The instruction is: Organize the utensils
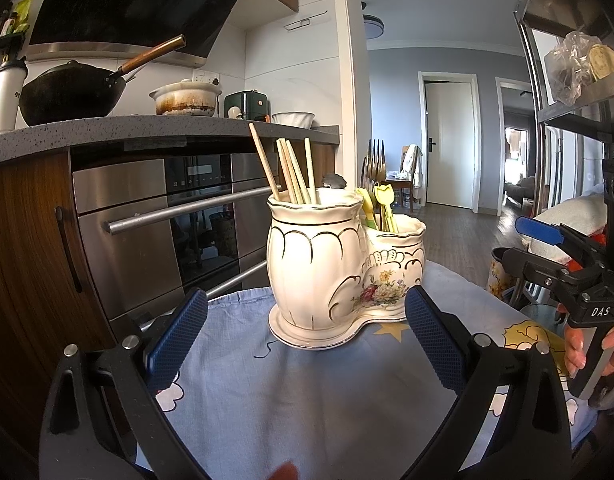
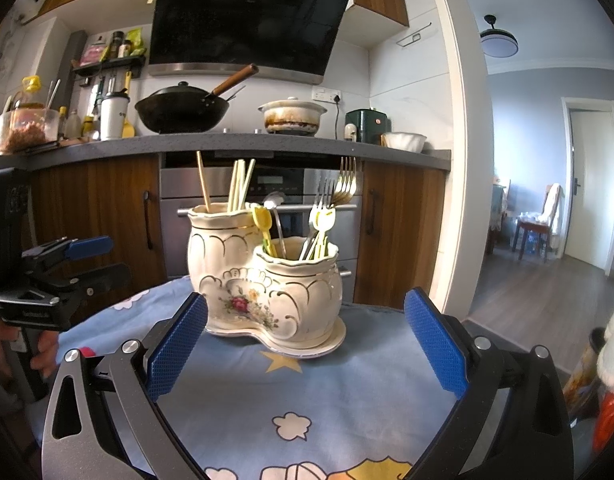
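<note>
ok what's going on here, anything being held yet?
Nothing is held. A person has both grippers open and hovering over the blue tablecloth, left gripper and right gripper both facing the ceramic utensil holder. Chopsticks stand in its taller pot; forks and yellow plastic utensils stand in the shorter one. No loose utensils show on the cloth.

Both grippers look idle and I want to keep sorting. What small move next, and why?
Probably ease the right gripper forward and up toward the forks in the holder. Both grippers, left too, are open and empty, and nothing lies loose on the cloth.
</note>
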`<state>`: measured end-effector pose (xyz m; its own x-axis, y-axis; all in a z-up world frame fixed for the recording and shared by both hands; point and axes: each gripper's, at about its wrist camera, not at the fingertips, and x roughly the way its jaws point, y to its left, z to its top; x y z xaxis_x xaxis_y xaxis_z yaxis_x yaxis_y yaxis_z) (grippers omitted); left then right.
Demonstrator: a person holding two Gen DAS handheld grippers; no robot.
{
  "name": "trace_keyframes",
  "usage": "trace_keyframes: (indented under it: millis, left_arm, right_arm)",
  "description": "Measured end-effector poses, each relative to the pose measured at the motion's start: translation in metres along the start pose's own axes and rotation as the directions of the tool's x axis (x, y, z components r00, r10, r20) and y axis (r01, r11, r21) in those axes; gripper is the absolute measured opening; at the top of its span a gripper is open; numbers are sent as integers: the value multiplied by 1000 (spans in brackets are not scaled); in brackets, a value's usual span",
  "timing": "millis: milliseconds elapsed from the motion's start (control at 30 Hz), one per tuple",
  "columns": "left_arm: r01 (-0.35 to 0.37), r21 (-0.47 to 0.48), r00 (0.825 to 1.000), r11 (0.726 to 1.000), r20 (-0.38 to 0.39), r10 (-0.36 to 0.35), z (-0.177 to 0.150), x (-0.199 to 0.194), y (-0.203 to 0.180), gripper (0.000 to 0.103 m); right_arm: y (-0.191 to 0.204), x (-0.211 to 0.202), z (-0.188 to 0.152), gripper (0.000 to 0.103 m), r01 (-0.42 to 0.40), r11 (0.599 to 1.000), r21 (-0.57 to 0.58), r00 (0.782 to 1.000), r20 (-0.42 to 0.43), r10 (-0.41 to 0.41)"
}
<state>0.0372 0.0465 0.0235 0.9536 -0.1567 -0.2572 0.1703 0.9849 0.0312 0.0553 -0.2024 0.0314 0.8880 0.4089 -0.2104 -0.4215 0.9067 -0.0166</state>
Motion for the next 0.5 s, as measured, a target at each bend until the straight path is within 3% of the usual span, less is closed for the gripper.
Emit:
trace_keyframes:
  millis: [500]
  left_arm:
    - [-43,-13,999,999,-28,42,0,4,3,98]
  right_arm:
    - [0,0,0,98,0,1000,2,1000,0,0]
